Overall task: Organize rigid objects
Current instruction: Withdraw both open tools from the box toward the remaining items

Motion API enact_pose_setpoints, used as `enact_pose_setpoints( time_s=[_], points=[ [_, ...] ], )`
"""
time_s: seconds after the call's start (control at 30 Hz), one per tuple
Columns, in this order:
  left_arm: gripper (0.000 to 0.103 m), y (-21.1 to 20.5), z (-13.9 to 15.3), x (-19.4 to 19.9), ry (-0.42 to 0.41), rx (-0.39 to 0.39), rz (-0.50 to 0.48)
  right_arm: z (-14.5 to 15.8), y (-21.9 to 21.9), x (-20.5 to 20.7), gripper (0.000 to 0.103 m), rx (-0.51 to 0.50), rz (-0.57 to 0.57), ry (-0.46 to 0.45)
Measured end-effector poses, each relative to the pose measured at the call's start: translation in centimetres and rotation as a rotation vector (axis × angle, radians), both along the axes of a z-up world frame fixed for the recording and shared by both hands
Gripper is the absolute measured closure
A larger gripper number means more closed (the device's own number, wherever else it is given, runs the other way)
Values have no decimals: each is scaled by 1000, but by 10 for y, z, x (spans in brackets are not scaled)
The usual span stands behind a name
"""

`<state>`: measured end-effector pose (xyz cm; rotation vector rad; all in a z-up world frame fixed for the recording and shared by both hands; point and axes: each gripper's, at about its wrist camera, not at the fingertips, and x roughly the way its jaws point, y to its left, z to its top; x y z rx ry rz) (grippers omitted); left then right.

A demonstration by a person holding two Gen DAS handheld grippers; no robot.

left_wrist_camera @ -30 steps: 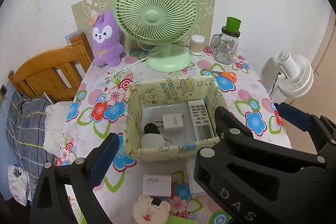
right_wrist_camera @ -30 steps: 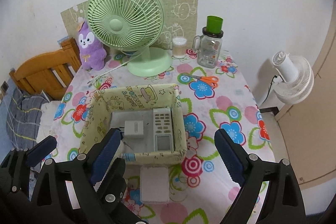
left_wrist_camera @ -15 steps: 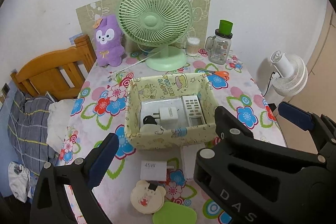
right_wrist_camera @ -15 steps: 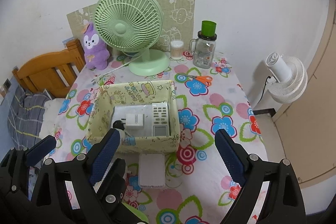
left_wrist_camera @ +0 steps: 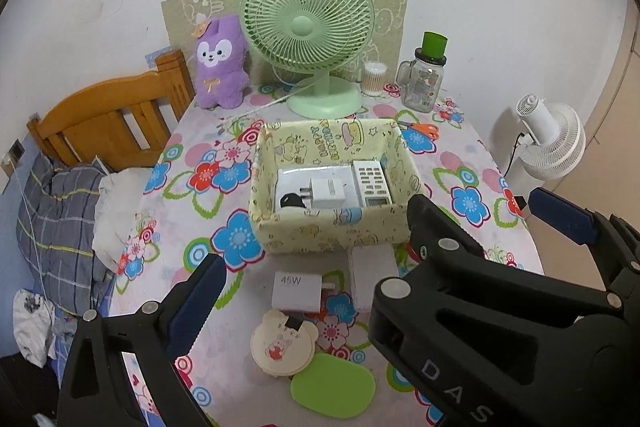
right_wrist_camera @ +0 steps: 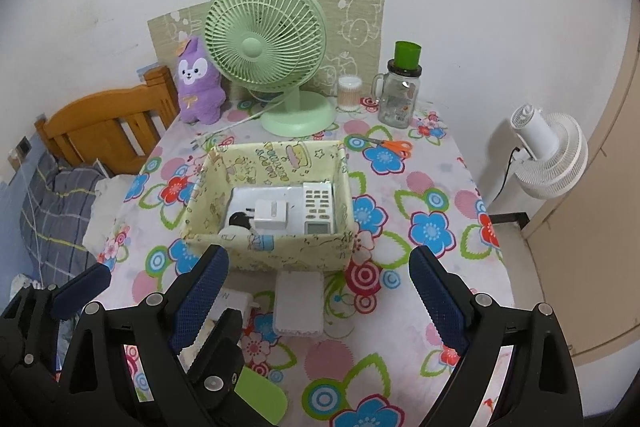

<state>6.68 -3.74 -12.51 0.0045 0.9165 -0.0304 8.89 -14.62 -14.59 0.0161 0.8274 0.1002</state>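
Task judged part done. The fabric basket, soft-sided, pale yellow with cartoon print, sat mid-table and already held three hard items: a flat white box lying as a floor layer, a white plug adapter with a black piece at its 9 o'clock, and a white remote control, slim and buttoned, against the basket's 3 o'clock wall. Left outside, all at the basket's 6 o'clock on the table: a white rectangular block, matte, rounded corners, just beside the basket wall; a white charger marked 45W with prongs toward the block; a round cream bear-shaped case; and a flat green oval lid or pad touching the case's 5 o'clock edge. Orange-handled scissors lay at the basket's 1 o'clock, near a glass jar with a green cap; whether these belonged to the job I could not tell. Table covering was glossy, flower-printed. Right gripper hung above the near items, its blue-padded fingers spread wide with nothing between them, the white block in line below. Left gripper seen with one blue finger at 7 o'clock in the left wrist view and the other hidden behind the right gripper's black frame; in the right wrist view its fingers looked parted and empty, though partly masked. Four loose hard pieces, by my count, remained to be put in.
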Motion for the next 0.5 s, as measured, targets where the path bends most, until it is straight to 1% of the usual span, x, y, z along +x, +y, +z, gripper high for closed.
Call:
enact_pose_setpoints(
  time_s=[0.13,0.27,0.5],
  points=[
    [3,4,-10,-5,14,2,16,-8,5,-5,9,-8,1,-7],
    [3,9,-19,-7,28,11,18,-19,10,-6,9,-7,4,7],
    [3,13,-39,-10,22,25,27,-39,18,-7,9,-20,31,-4]
  ],
)
